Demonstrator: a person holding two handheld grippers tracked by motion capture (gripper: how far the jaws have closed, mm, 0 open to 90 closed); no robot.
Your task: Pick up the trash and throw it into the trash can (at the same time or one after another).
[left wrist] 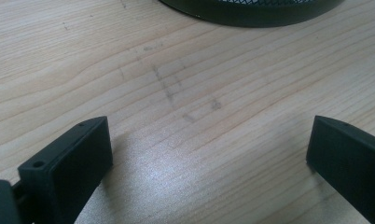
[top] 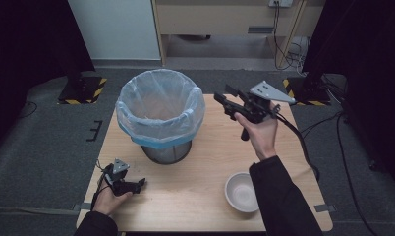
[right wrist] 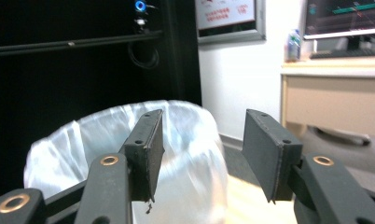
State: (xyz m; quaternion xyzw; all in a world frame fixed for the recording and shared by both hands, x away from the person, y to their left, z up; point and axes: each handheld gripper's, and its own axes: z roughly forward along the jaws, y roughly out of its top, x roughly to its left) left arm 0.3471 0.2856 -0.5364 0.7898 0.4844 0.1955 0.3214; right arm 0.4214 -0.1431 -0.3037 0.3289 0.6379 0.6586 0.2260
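Nearest the high camera, a dark sleeve leads up to the right tongs [top: 230, 101], held level above the counter [top: 195, 191] and aimed at the rim of the waste bin [top: 160, 115]. Its jaws stand apart with nothing between them; a small dark crumb clings under the left pad in the right gripper view. The left tongs [top: 139, 184] rest low on the counter near the front left corner, jaws also wide apart and empty, the bin's dark mesh base [left wrist: 251, 11] just ahead of them. The bin stands toward the back left of the counter, a dark metal mesh cylinder lined with a translucent pale-blue bag [right wrist: 106, 140] whose top is folded over the rim; what lies inside it cannot be made out. A white bowl [top: 241, 191], apparently empty, sits near the front right. By the look of it, the step in hand is a drop at the bin, with the empty right tongs beside its rim. The next move probably calls for drawing that hand clear without snagging the loose liner.
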